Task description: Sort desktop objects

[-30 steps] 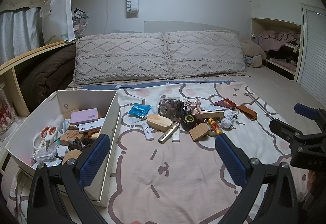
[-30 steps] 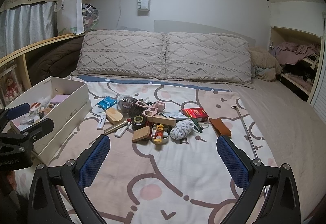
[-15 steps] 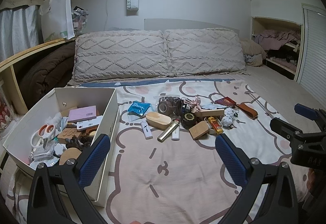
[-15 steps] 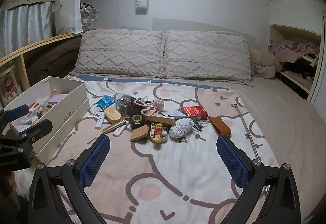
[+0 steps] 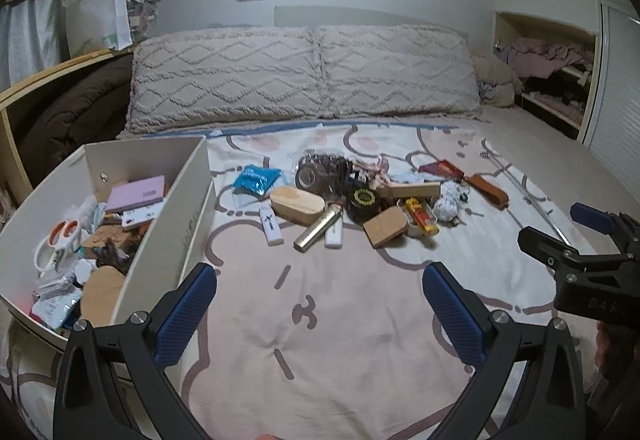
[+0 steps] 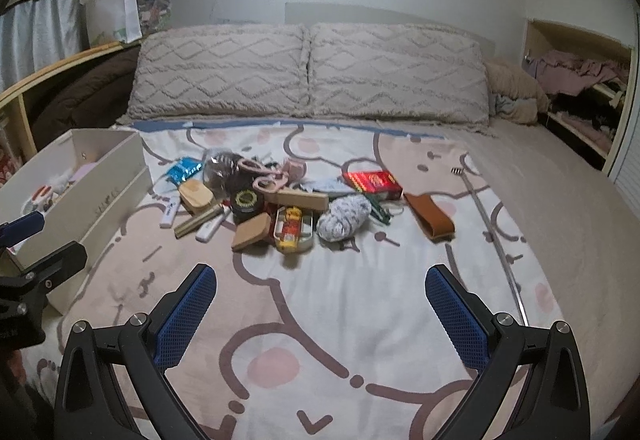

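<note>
1. Holding both grippers over the bed, I read the left gripper (image 5: 320, 304) as released, jaws wide apart with nothing between them; bare blanket (image 5: 332, 320) shows in the gap
2. My right gripper (image 6: 320, 306) is likewise released and empty, its blue pads (image 6: 456, 316) clear of everything
3. Pile of small objects lies well ahead of both jaw sets, roughly on the centre line in each wrist view: gold tube (image 5: 318, 229), wooden oval case (image 5: 297, 205), black round tin (image 5: 362, 200), cork block (image 5: 386, 227)
4. From the right wrist, the grey yarn ball (image 6: 344, 218) sits ahead between the jaws; red box (image 6: 372, 182) and brown leather strap (image 6: 429, 216) lie ahead toward the right jaw
5. White sorting box (image 5: 188, 200) stands ahead of and just outside the left gripper's left jaw, already holding scissors (image 5: 56, 244) and a pink booklet (image 5: 138, 192)
6. Right gripper body visible beyond my left gripper's right jaw, apart from the pile
</note>
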### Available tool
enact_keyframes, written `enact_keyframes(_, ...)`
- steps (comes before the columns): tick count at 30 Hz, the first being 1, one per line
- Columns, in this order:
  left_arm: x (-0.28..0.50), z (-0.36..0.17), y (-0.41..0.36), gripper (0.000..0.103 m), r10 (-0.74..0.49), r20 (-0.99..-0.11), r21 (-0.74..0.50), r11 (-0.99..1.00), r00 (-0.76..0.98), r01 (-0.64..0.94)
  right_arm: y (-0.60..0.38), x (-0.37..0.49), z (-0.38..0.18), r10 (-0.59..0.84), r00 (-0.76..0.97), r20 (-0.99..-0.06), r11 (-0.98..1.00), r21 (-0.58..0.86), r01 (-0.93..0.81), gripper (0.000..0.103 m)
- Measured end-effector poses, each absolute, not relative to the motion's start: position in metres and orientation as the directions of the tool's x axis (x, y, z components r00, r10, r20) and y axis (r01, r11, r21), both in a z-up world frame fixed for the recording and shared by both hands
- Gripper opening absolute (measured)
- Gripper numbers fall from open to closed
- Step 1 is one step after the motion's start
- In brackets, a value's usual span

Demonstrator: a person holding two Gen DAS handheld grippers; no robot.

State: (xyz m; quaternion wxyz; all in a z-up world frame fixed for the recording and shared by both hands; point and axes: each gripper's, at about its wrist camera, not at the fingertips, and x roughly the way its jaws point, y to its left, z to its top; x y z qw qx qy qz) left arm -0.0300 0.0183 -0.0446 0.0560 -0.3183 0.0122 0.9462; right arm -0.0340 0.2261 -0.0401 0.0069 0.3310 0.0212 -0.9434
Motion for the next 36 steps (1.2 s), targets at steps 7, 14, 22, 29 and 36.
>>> enact_keyframes(7, -0.042, -0.066, 0.024, 0.103, 0.072, -0.648, 0.004, -0.995, -0.759, -0.098, 0.232, -0.046, -0.061, -0.020, -0.738, -0.674, -0.999, -0.009, 0.035, 0.103)
enact_keyframes(14, -0.054, -0.088, 0.029, 0.103, 0.028, -0.677, 0.026, -0.998, -0.736, -0.061, 0.236, -0.061, -0.083, -0.028, -0.694, -0.719, -1.000, 0.016, 0.023, 0.103)
enact_keyframes(22, -0.067, -0.114, 0.026, 0.103, 0.020, -0.725, 0.007, -0.999, -0.688, -0.037, 0.229, -0.078, -0.112, -0.017, -0.642, -0.766, -1.000, 0.000, 0.027, 0.103)
enact_keyframes(29, -0.076, -0.136, 0.022, 0.103, 0.031, -0.766, -0.033, -0.999, -0.642, -0.008, 0.226, -0.091, -0.128, -0.063, -0.618, -0.783, -0.998, 0.064, 0.021, 0.103)
enact_keyframes(36, -0.082, -0.150, 0.020, 0.103, 0.031, -0.798, -0.046, -0.999, -0.602, 0.010, 0.217, -0.106, -0.130, -0.077, -0.626, -0.776, -0.997, 0.061, 0.048, 0.103)
